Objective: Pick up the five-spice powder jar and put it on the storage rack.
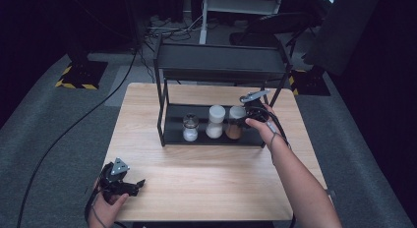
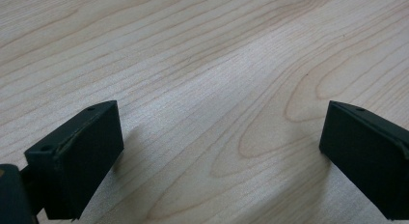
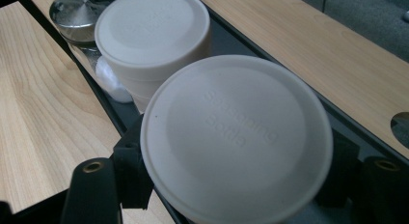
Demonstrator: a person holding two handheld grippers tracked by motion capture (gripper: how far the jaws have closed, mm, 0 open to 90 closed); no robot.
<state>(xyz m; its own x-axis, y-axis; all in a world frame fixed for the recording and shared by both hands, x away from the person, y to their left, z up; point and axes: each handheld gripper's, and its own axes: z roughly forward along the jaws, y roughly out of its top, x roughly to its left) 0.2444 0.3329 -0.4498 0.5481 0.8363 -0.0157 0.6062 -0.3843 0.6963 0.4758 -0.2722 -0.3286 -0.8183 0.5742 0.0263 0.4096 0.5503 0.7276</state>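
Note:
A black two-tier rack [image 1: 221, 66] stands at the back of the wooden table [image 1: 206, 174]. Its lower shelf [image 1: 174, 132] carries a glass shaker [image 1: 190, 128] with a metal lid [image 3: 79, 11] and a white-lidded bottle of white powder [image 1: 215, 122] [image 3: 152, 35]. At the right end of that row is a white-lidded seasoning bottle with brown contents [image 1: 234, 126] [image 3: 236, 137]. My right gripper [image 1: 242, 121] [image 3: 236, 178] is shut on it just under the lid, a jaw on each side. My left gripper [image 1: 140, 184] [image 2: 219, 151] rests open near the table's front left corner, nothing between its jaws.
The rack's upper shelf hangs over the three containers, with its black posts [image 1: 160, 105] at the corners. Bare wood spreads between the rack and the front edge. Grey carpet, cables [image 1: 167, 29] and a dark chair [image 1: 275, 26] lie beyond the table.

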